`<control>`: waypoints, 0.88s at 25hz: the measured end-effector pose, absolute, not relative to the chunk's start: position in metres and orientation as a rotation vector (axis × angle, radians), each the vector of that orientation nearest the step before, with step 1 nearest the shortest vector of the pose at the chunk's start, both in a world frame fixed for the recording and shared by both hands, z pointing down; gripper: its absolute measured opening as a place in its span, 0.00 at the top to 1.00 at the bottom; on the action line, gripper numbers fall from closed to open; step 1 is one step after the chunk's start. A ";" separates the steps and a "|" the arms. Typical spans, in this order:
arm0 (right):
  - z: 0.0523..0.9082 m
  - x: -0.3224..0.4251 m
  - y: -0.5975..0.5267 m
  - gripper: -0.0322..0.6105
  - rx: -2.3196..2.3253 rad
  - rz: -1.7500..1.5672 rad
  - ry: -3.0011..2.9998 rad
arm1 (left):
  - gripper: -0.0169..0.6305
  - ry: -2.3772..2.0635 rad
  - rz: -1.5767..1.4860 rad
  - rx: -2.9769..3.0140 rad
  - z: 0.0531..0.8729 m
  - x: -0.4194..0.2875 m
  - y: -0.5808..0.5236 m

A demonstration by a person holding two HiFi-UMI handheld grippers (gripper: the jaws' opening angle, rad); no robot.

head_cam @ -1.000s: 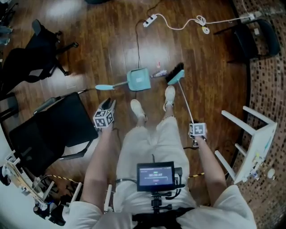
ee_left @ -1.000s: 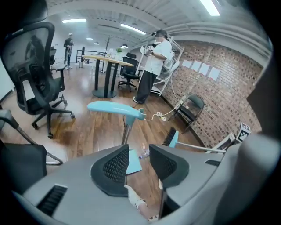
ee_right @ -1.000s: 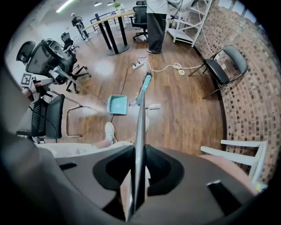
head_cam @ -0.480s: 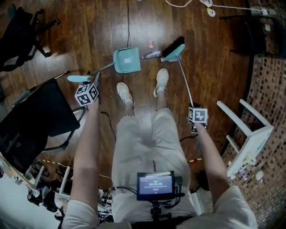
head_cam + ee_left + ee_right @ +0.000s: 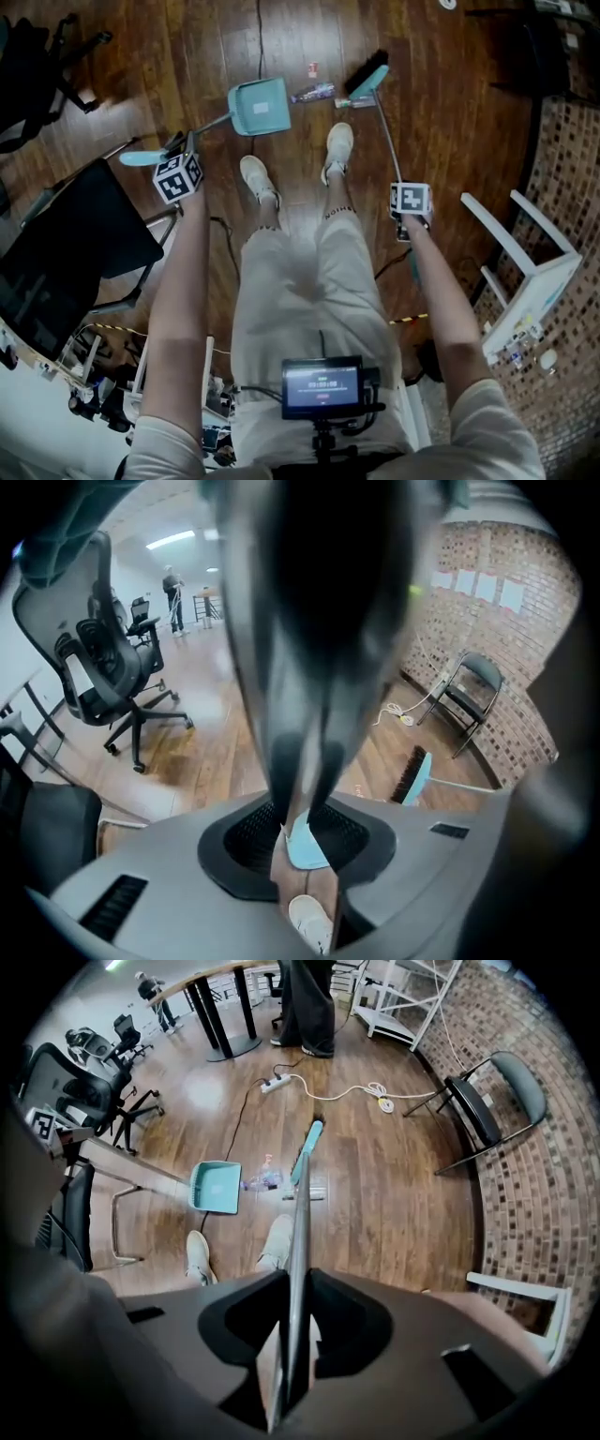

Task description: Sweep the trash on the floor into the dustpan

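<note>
Left tongs (image 5: 305,813), angled down, just closed on the dustpan handle (image 5: 211,124); right tongs (image 5: 292,1288), pointing down, clamp the broom handle (image 5: 384,127).

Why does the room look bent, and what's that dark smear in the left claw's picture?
Left gripper view: the wide-angle lens bows the brick wall; the dark smear sits too near to focus, unidentifiable. Right gripper view: same bowing, broom handle crisp. Head view: pale glare on the floor.

The head view is dim; pale glare lies on the floor (image 5: 441,122) beyond the left gripper (image 5: 176,150). In the left gripper view a ceiling light (image 5: 172,541) glows above the jaws, which have just been closing on the dustpan handle (image 5: 309,621), an unfocused dark smear. Past the right gripper (image 5: 295,1288) the broom handle (image 5: 302,1204) is sharp. Both gripper views bend and blacken at the edges.
</note>
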State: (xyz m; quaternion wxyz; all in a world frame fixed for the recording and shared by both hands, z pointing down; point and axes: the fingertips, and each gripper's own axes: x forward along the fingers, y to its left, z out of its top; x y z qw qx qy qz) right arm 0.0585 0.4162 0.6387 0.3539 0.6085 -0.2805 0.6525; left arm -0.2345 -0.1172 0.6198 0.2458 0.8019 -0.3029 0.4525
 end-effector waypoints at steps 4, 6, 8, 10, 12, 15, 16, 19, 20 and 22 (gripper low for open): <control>0.654 0.063 0.402 0.78 1.561 1.692 -0.763 | 0.86 -0.854 1.250 2.168 0.623 -0.244 -0.118; 0.660 0.065 0.402 0.78 1.532 1.696 -0.756 | 0.86 -0.829 1.265 2.186 0.624 -0.241 -0.116; 0.664 0.062 0.403 0.78 1.494 1.715 -0.744 | 0.86 -0.814 1.267 2.198 0.625 -0.237 -0.118; 0.668 0.050 0.401 0.78 1.454 1.759 -0.740 | 0.86 -0.812 1.256 2.200 0.626 -0.234 -0.119; 0.672 0.030 0.393 0.78 1.419 1.820 -0.764 | 0.86 -0.816 1.254 2.196 0.627 -0.235 -0.118; 0.675 0.007 0.380 0.78 1.382 1.850 -0.797 | 0.86 -0.816 1.246 2.199 0.627 -0.235 -0.116; 0.676 0.009 0.374 0.78 1.390 1.808 -0.808 | 0.86 -0.820 1.246 2.200 0.626 -0.235 -0.116; 0.677 0.001 0.357 0.78 1.395 1.755 -0.841 | 0.86 -0.820 1.239 2.207 0.626 -0.234 -0.116; 0.677 -0.007 0.350 0.78 1.392 1.760 -0.855 | 0.86 -0.816 1.236 2.211 0.626 -0.233 -0.116; 0.677 -0.021 0.336 0.78 1.382 1.759 -0.881 | 0.86 -0.805 1.233 2.219 0.627 -0.233 -0.119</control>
